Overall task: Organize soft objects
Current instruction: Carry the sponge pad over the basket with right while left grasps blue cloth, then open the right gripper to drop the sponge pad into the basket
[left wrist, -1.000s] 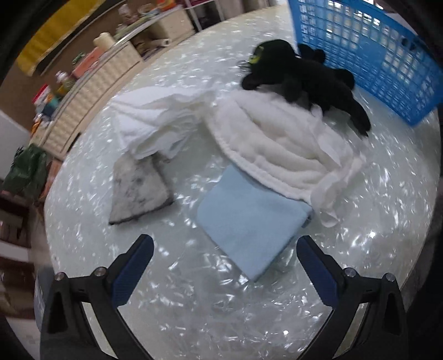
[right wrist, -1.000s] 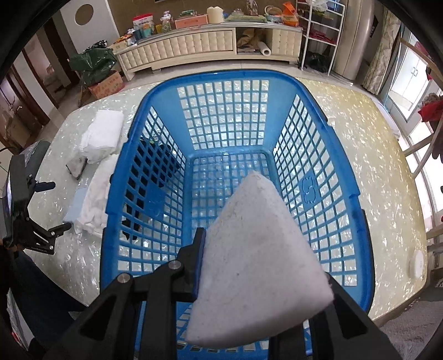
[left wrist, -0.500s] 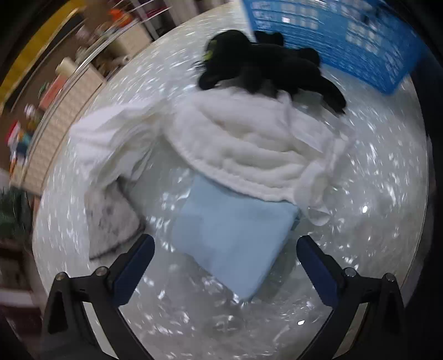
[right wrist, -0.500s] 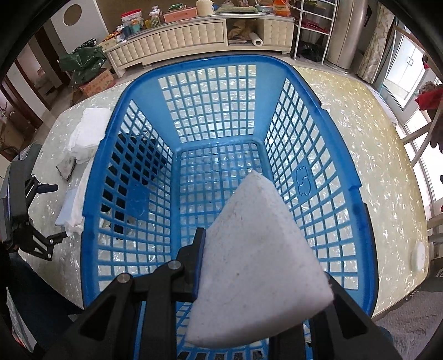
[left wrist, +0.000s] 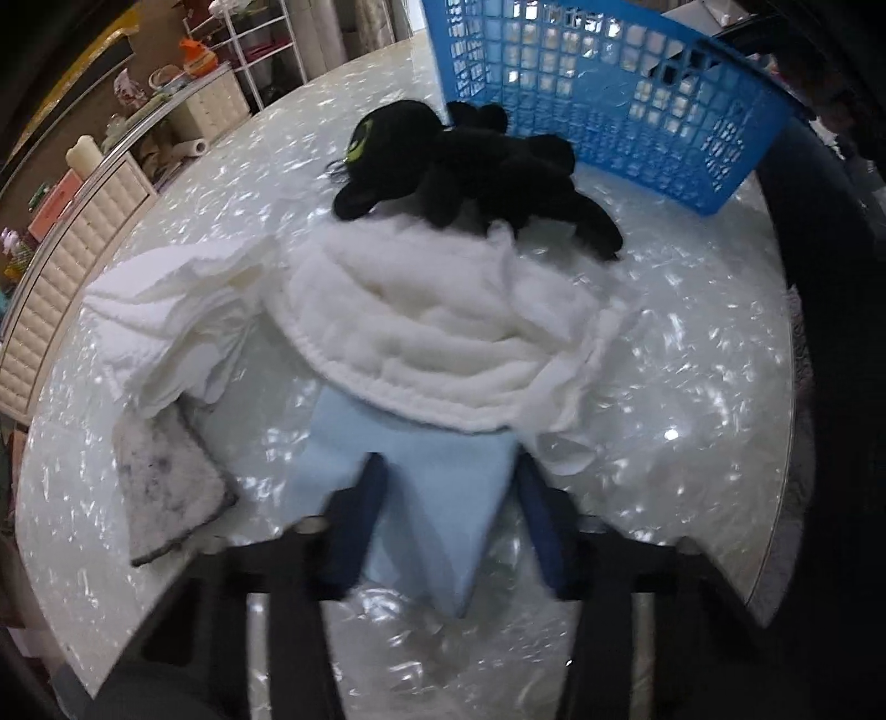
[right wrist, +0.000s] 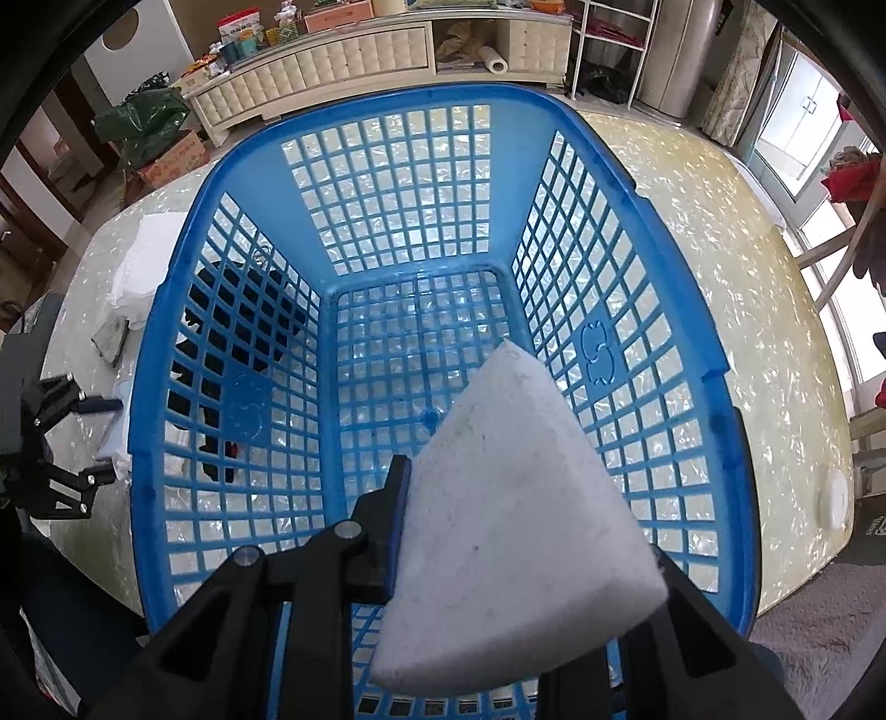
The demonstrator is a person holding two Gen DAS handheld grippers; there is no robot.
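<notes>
Pointing steeply down, left claw (left wrist: 448, 518) closes around blue cloth (left wrist: 421, 498).

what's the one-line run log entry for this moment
left hand-held gripper: closing around light blue cloth | right hand-held gripper: holding white sponge over blue basket

One blue basket (right wrist: 559, 138), one black plush toy (left wrist: 470, 166), seemingly two white towels (left wrist: 443, 332), one light-blue cloth (left wrist: 437, 493), two grey pads (left wrist: 166, 493).

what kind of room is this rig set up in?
Most likely a home living or dining room. A glossy table stands before a long cream sideboard cluttered with boxes and jars, a white wire shelf rack beside it, and curtained windows on one side.
</notes>
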